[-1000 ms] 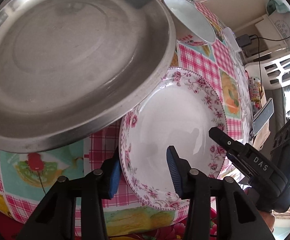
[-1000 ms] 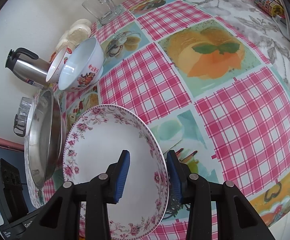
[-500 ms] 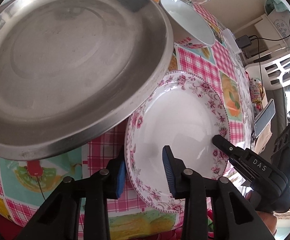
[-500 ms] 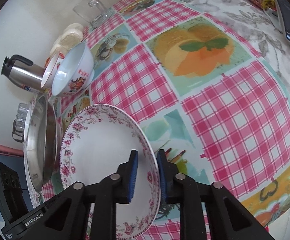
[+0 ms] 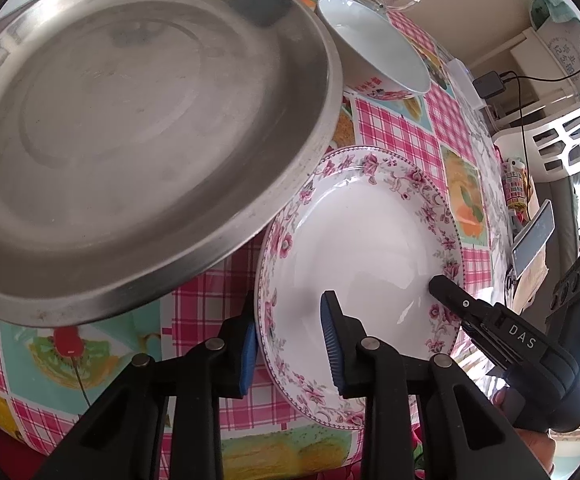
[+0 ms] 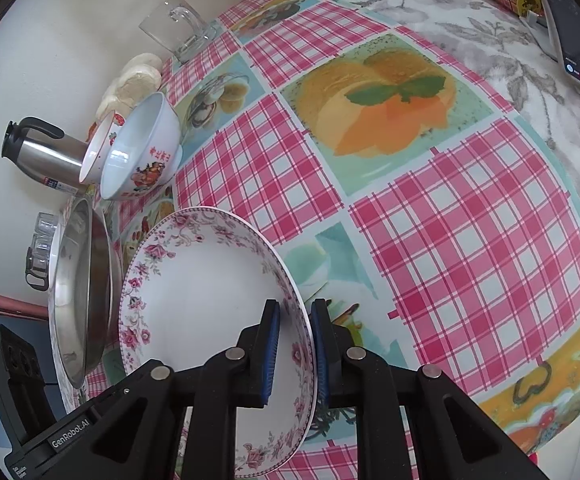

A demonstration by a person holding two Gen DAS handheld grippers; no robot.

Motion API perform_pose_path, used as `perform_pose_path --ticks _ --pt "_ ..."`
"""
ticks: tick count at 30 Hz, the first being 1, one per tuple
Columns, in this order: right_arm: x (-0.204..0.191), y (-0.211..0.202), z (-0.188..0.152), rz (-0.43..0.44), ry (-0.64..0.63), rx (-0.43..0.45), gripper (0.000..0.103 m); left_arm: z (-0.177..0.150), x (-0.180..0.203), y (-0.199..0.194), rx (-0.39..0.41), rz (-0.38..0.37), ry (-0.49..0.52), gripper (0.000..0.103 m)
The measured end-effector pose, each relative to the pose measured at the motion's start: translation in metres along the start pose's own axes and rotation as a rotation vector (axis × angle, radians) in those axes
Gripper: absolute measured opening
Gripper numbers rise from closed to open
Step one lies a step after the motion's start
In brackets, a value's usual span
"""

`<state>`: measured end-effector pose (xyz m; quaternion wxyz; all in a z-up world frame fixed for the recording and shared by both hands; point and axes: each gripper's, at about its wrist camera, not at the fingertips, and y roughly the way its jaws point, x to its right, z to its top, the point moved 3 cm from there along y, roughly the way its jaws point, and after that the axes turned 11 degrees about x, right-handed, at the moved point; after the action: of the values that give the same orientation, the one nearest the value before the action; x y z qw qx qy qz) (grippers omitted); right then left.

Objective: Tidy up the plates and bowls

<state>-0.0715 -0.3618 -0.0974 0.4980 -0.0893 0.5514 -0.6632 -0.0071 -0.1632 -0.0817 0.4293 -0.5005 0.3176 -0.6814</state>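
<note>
A white plate with a pink flower rim (image 5: 370,236) lies tilted on the checked tablecloth; it also shows in the right wrist view (image 6: 206,288). My left gripper (image 5: 290,340) is open, its jaws astride the plate's near rim with a clear gap. My right gripper (image 6: 294,348) is shut on the plate's opposite rim, and shows in the left wrist view (image 5: 442,288). A large steel plate (image 5: 130,120) sits beside the flowered plate, its edge overlapping it. A white bowl with red print (image 6: 146,148) leans behind, with a second bowl (image 6: 96,152) behind it.
A steel thermos (image 6: 38,152) and a glass mug (image 6: 178,28) stand by the wall. A phone (image 5: 532,240) and a white basket (image 5: 562,140) are off the table's far side. Checked tablecloth (image 6: 430,220) stretches to the right.
My right gripper has closed onto the flowered plate's rim. My left gripper has narrowed and moved in around the other rim, still with a gap. The plate has tilted a little.
</note>
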Motion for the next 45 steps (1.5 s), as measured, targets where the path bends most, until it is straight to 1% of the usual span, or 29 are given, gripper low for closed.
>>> perform_pose_path --ticks 4,9,21,26,29,32,36,38,45 --pt "-0.002 -0.002 0.002 -0.014 -0.022 0.011 0.018 0.0 0.003 -0.001 -0.003 -0.003 0.007 0.031" --pt "-0.001 -0.008 0.006 0.014 -0.021 0.038 0.018 0.004 0.008 -0.007 0.022 -0.019 0.017 0.031" --pt "0.002 -0.019 0.01 0.031 -0.008 0.067 0.018 0.012 0.019 -0.017 0.058 -0.048 0.061 0.031" --pt "0.001 -0.025 0.012 0.035 -0.01 0.095 0.018 0.014 0.023 -0.021 0.072 -0.059 0.079 0.031" --pt "0.002 -0.025 0.012 0.032 -0.006 0.093 0.018 0.015 0.024 -0.022 0.075 -0.065 0.084 0.031" --pt "0.002 -0.026 0.013 0.027 -0.009 0.1 0.015 0.015 0.025 -0.022 0.076 -0.068 0.083 0.031" --pt "0.001 -0.031 0.013 0.024 -0.01 0.12 0.015 0.016 0.026 -0.026 0.084 -0.074 0.09 0.031" --pt "0.002 -0.032 0.014 0.022 -0.01 0.126 0.012 0.017 0.027 -0.028 0.092 -0.076 0.097 0.031" --pt "0.002 -0.039 0.018 0.028 -0.01 0.156 0.012 0.02 0.031 -0.036 0.118 -0.089 0.11 0.031"
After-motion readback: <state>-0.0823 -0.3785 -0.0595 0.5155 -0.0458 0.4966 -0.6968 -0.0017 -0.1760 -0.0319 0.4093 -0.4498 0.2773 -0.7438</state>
